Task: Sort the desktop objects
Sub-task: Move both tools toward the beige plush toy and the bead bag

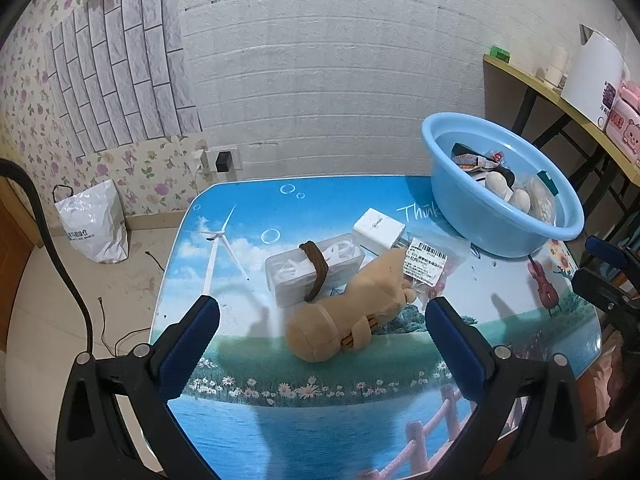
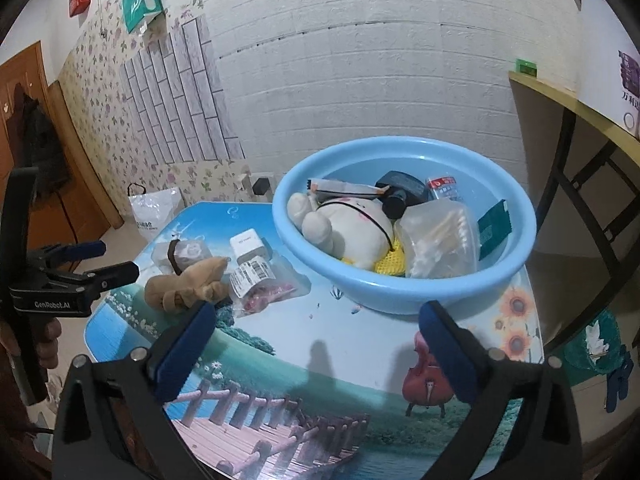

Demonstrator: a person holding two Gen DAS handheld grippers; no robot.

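Scenery-print table [image 2: 304, 360] bears blue basin [image 2: 400, 292]; white brick wall [image 2: 360, 80] behind.

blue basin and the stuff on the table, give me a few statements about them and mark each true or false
1. The blue basin already holds a white plush toy. True.
2. The brown plush toy lies inside the basin. False: it lies on the table, outside the basin.
3. The left hand-held gripper is shut on the brown plush toy. False: its jaws stand wide open and hold nothing.
4. A white charger sits on the table beside a clear box. True.
5. The right hand-held gripper is open and empty. True.
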